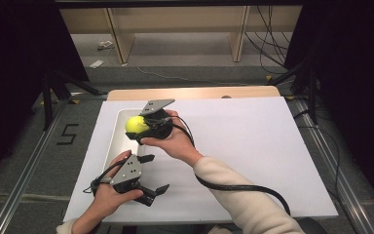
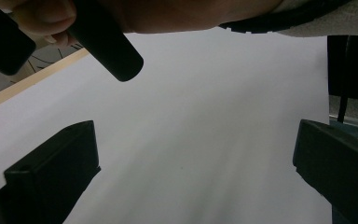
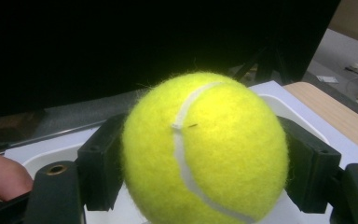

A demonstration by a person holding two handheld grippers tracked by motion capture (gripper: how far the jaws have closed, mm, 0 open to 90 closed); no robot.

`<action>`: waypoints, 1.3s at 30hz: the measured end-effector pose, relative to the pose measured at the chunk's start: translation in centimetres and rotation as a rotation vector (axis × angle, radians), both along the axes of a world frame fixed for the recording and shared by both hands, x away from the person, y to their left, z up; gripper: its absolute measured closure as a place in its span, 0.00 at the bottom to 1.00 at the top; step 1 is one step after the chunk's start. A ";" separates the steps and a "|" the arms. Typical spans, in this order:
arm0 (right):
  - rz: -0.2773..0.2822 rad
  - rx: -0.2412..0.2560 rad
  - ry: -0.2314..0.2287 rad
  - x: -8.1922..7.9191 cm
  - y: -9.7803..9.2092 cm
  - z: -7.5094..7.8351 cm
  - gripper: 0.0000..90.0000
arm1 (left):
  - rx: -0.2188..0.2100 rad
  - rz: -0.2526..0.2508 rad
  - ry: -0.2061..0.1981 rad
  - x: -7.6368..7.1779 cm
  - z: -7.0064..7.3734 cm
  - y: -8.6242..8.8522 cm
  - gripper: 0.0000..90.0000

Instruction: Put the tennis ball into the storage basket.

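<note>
We hold tennis ball (image 3: pixel 205 149) clamped between jaws of right gripper (image 1: pixel 143 127), poised above white tray (image 1: pixel 119 146)

Step in hand, as we judge: carrying ball over tray, either just lifted or about to go in

Next move calls for lowering into tray before parting jaws, else ball rolls

Left gripper (image 1: pixel 153 189) idle nearer us, jaws wide apart over white sheet (image 2: pixel 205 130), just beside tray

Tray under ball appears empty, part hidden

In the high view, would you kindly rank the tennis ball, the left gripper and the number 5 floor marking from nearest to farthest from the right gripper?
1. Tennis ball: clamped between the jaws of the right gripper, above the white tray.
2. Left gripper: toward the near table edge, jaws apart.
3. Number 5 floor marking: far left, on the floor off the table.
</note>
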State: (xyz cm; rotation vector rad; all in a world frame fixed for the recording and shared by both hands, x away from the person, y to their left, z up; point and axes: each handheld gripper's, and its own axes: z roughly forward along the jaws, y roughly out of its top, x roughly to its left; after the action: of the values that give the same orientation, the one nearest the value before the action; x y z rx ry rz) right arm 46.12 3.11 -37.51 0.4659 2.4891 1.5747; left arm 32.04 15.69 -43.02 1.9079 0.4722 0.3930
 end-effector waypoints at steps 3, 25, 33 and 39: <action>0.000 0.000 -0.001 0.1 0.1 0.1 0.30 | -0.001 0.000 0.001 0.0 0.0 0.0 0.00; 0.012 -0.008 0.011 0.6 1.3 -0.2 0.30 | 0.002 -0.004 0.001 0.0 0.0 0.0 0.00; 0.015 -0.011 0.019 0.8 1.7 -0.4 0.30 | 0.003 -0.007 0.000 -0.1 0.0 0.0 0.00; 0.021 -0.019 0.019 1.0 2.1 -0.4 0.30 | 0.006 -0.009 -0.003 -0.1 0.0 0.0 0.00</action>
State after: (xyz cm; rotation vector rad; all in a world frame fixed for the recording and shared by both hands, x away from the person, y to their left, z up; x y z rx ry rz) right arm 47.09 5.23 -37.95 0.4558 2.5289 1.5598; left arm 31.96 15.69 -42.98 1.9143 0.4614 0.3915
